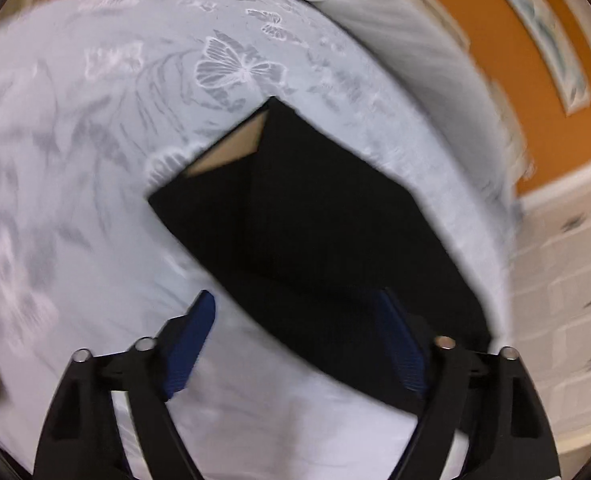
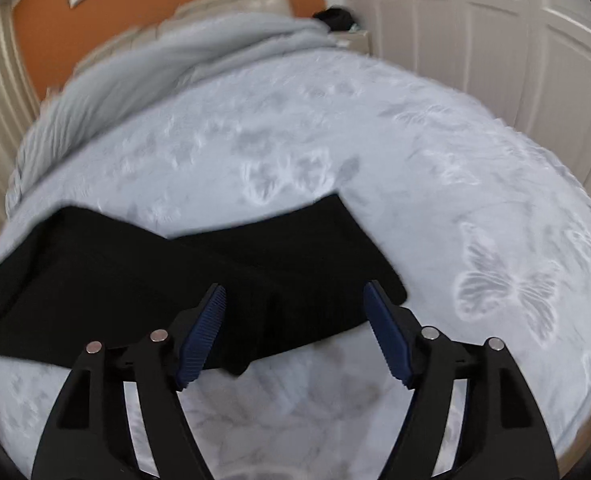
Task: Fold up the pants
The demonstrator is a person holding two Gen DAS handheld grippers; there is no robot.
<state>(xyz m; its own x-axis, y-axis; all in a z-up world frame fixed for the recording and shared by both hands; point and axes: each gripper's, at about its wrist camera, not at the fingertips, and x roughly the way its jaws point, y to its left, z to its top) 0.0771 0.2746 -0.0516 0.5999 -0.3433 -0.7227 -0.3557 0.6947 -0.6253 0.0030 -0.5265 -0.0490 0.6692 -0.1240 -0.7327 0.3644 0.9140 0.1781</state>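
Both claws, left gripper (image 1: 295, 344) and right gripper (image 2: 295, 332), hang wide and empty above black pants (image 2: 167, 276) lying partly folded on a butterfly-print bedspread (image 2: 335, 140); further folds appear left.

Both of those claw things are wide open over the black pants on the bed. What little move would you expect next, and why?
Probably the right hand-held gripper eases down and closes on the near edge of the black pants. Both it and the left hand-held gripper are open and hold nothing, and the pants lie flat on the butterfly bedspread, already folded over themselves.
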